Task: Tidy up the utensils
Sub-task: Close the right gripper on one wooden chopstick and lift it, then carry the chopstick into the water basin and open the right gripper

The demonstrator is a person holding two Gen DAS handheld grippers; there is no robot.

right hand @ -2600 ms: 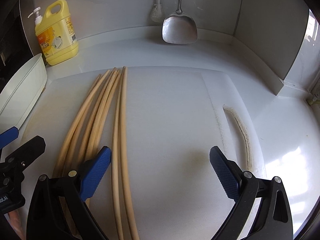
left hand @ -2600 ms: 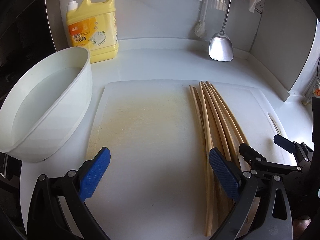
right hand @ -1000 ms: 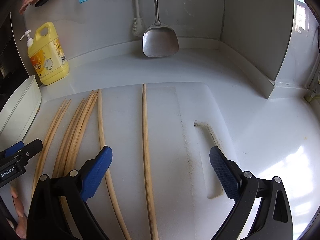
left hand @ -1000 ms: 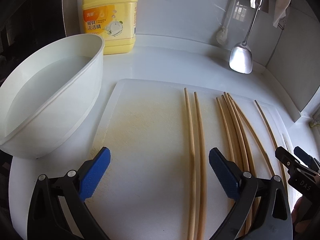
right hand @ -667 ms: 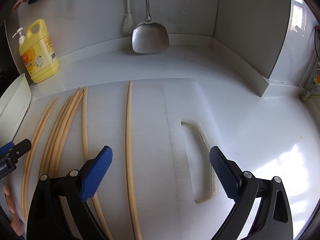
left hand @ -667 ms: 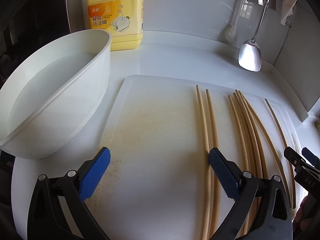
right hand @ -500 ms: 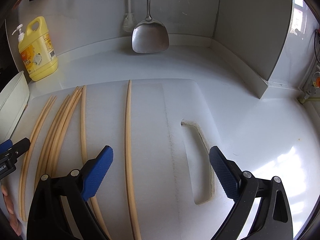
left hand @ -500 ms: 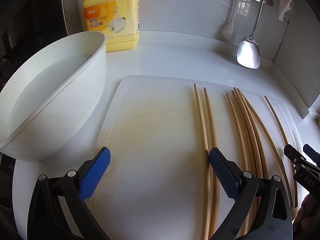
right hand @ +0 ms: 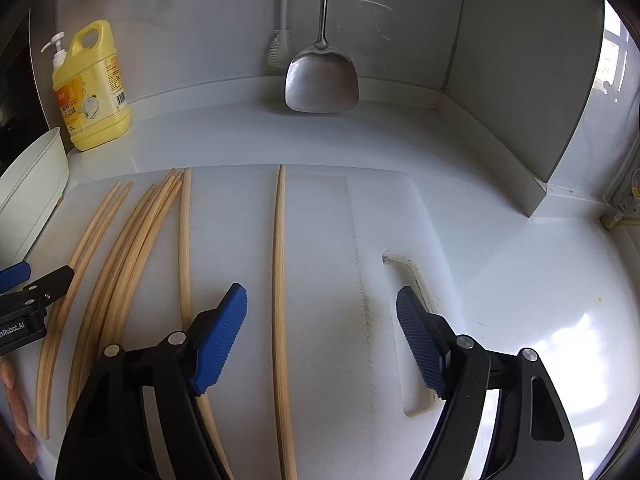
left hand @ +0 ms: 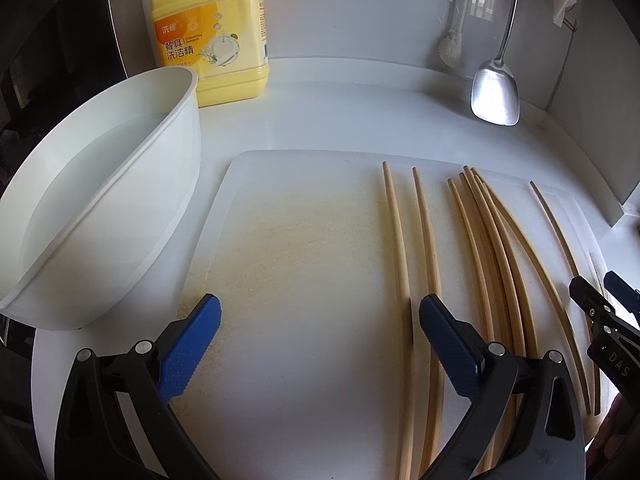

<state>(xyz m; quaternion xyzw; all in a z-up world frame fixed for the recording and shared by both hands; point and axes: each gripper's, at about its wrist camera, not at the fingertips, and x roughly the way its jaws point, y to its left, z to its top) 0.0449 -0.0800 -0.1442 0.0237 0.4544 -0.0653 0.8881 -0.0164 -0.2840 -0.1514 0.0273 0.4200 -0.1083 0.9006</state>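
Several long wooden chopsticks lie lengthwise on a white cutting board. In the left wrist view a pair of chopsticks lies apart on the left, a bundle of chopsticks in the middle, and a single chopstick at the right. My left gripper is open and empty, just left of the pair. In the right wrist view my right gripper is open and empty, its jaws either side of the single chopstick. The bundle lies to its left on the board.
A white basin holding water stands left of the board. A yellow dish-soap bottle stands at the back left. A steel spatula and a brush hang at the back wall. A wall corner rises at the right.
The chopsticks have been spread from one bundle into a pair, a bundle and singles. The right gripper's jaws have narrowed a little. The pair has spread slightly.
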